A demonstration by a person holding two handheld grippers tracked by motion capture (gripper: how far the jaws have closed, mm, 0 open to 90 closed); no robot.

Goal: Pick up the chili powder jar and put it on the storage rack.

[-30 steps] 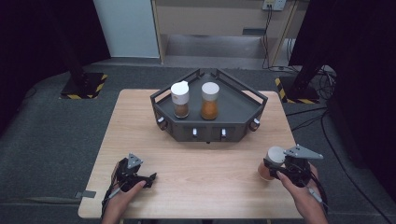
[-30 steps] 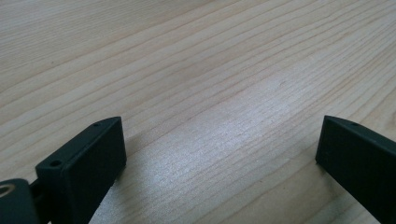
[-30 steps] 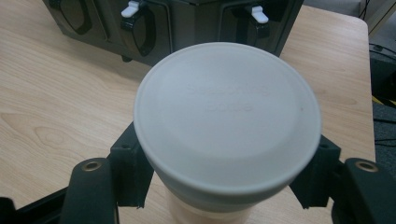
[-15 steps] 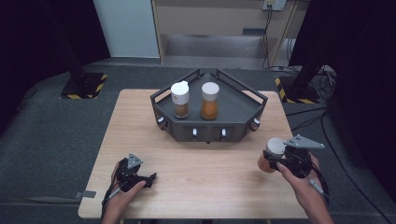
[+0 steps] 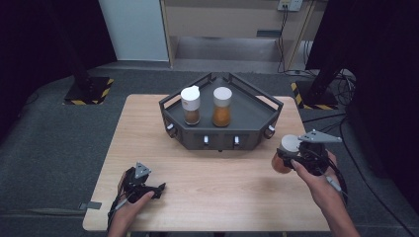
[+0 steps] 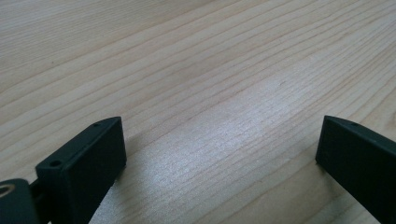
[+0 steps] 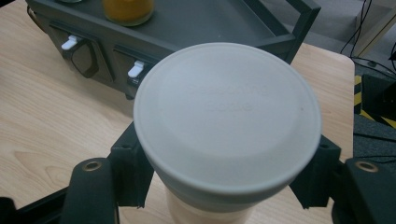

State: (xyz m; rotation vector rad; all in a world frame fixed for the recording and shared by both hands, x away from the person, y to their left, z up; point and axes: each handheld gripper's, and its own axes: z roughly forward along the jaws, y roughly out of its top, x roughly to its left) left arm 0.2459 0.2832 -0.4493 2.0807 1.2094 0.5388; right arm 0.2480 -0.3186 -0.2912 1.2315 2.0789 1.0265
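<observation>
- The surface point(image 5: 212, 192) is a pale wooden rectangle with fine straight grain and a soft sheen, standing on grey carpet.
- Behind it the room is dark, with a light panel, a low cabinet, loose cables and 2 yellow-and-black striped base plates point(image 5: 89, 91) on the floor.
- A dark grey angular tray point(image 5: 252, 116) with a raised rail and small white latches on its front sits at the far middle of the surface.
- In the tray stand 2 upright clear jars with pale lids: a brown-filled jar point(image 5: 190, 105) and, just beside it, an orange-filled jar point(image 5: 222, 106).
- The right gripper point(image 7: 224, 186) pinches a third jar point(image 5: 284, 154) just below its smooth, round, matte grey lid point(image 7: 227, 116), fingers point(image 7: 128, 170) pressed on both sides; it seems lifted off the surface, near the tray's right front corner.
- The left gripper point(image 5: 148, 190) rests low on the near left of the surface, its blocky black fingers point(image 6: 88, 158) spread wide over bare wood.
</observation>
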